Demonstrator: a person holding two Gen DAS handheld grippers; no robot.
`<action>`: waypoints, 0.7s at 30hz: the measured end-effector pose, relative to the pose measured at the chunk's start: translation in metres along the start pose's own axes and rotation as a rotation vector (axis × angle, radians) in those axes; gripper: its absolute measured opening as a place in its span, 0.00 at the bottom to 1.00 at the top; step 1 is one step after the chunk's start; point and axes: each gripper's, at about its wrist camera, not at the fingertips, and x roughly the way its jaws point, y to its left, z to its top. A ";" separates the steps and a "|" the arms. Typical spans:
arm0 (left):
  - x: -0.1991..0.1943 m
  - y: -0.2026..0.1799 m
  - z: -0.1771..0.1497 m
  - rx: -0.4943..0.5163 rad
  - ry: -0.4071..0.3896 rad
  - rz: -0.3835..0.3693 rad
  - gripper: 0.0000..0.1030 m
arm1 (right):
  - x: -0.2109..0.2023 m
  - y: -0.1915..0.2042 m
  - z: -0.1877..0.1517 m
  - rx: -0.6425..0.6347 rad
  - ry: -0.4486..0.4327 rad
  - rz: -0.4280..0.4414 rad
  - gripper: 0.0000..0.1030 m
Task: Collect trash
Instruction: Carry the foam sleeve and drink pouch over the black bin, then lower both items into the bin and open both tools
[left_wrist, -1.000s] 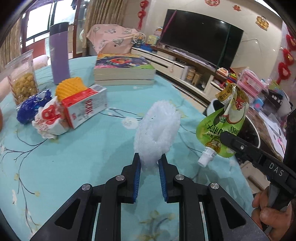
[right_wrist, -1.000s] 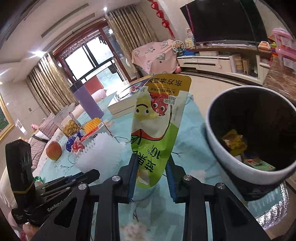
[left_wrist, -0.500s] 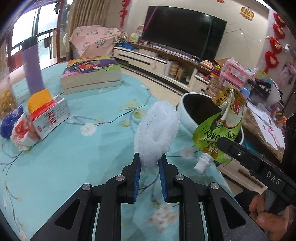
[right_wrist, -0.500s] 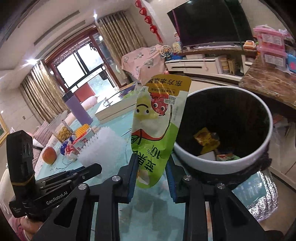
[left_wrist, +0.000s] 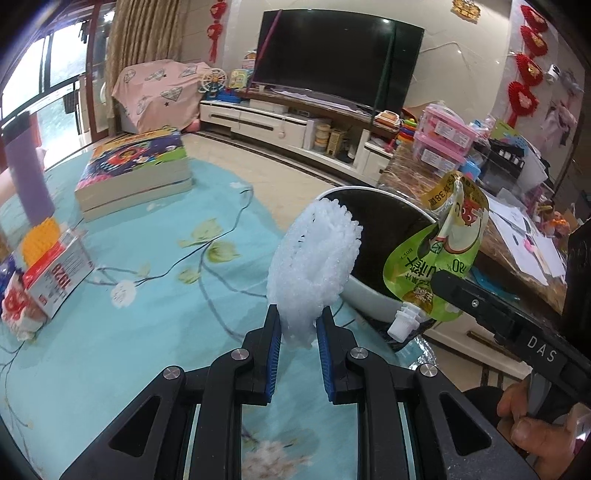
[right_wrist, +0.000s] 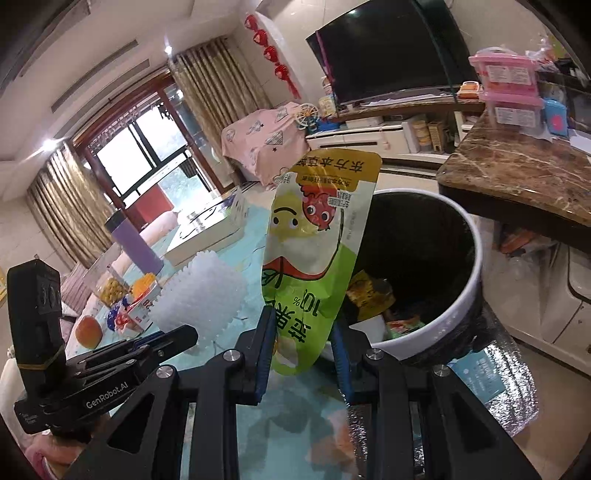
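Carrying two pieces of trash toward the white bin (right_wrist: 458, 306) standing off the edge of the table (left_wrist: 122, 332). Left gripper (left_wrist: 298, 332) pinching the lower end of a white foam fruit net (left_wrist: 314, 266), held upright and clear of the tablecloth so nothing drags. Right gripper (right_wrist: 303, 332) clamped on the spout end of a green juice pouch (right_wrist: 314, 258), spout down, body standing up in front of the bin's mouth. Bin lined in black, already holding wrappers, so likely the drop point for both. Judged from here: transport nearly done, release not yet made. Remaining on the table: a red-and-white carton (left_wrist: 59, 277), a stack of books (left_wrist: 136, 173), a purple tumbler (left_wrist: 27, 166).
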 end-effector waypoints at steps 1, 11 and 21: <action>0.002 -0.002 0.002 0.004 0.000 -0.003 0.17 | -0.001 -0.002 0.001 0.002 -0.002 -0.002 0.29; 0.022 -0.012 0.015 0.038 0.006 -0.019 0.17 | -0.007 -0.025 0.013 0.024 -0.025 -0.040 0.29; 0.033 -0.021 0.024 0.058 0.003 -0.023 0.17 | -0.003 -0.043 0.024 0.028 -0.029 -0.073 0.29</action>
